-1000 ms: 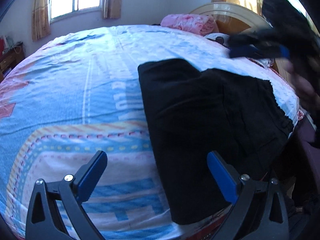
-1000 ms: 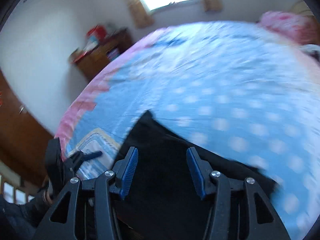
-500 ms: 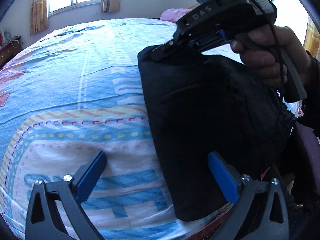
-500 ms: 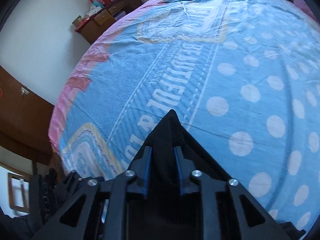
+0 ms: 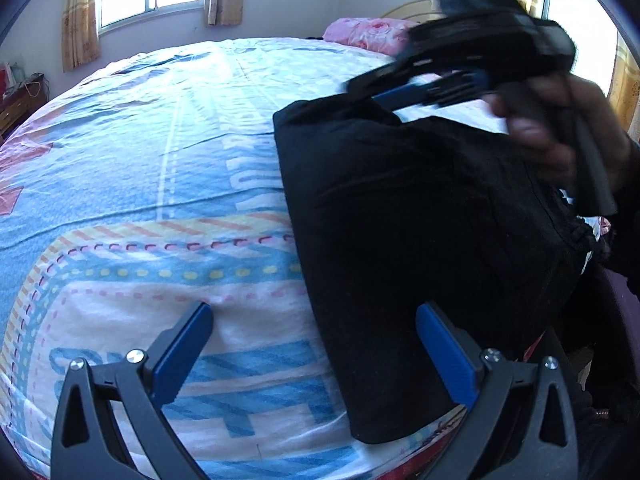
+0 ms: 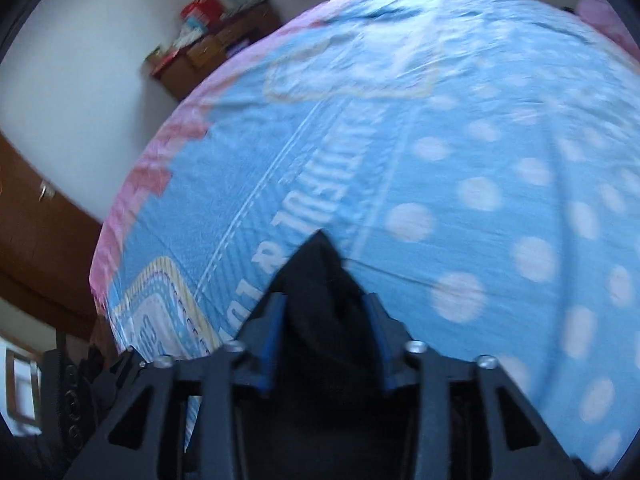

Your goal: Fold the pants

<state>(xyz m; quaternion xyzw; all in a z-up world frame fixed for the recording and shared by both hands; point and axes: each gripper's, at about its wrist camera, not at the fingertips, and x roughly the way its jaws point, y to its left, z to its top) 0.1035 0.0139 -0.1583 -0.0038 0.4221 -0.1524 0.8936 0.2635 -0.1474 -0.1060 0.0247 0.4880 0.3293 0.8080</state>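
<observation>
Black pants (image 5: pixel 420 240) lie folded on the right side of the bed, their near end at the mattress edge. My left gripper (image 5: pixel 314 312) hovers wide open over the near edge, its right finger above the pants and its left finger above bare sheet. A hand (image 5: pixel 540 132) holds my right gripper (image 5: pixel 368 92) at the far left corner of the pants. In the right wrist view that corner (image 6: pixel 320 276) bulges up between the fingers of my right gripper (image 6: pixel 324 300), whose jaws are opening, and the pads look eased off the cloth.
The blue patterned sheet (image 5: pixel 160 160) stretches wide to the left and far side of the pants. A pink pillow (image 5: pixel 360 32) lies at the head of the bed. A wooden dresser (image 6: pixel 216 52) stands against the wall beyond the bed.
The right gripper came down onto the far corner of the pants and pinched it half a second ago. Now its fingers stand wider apart. The left gripper has stayed put.
</observation>
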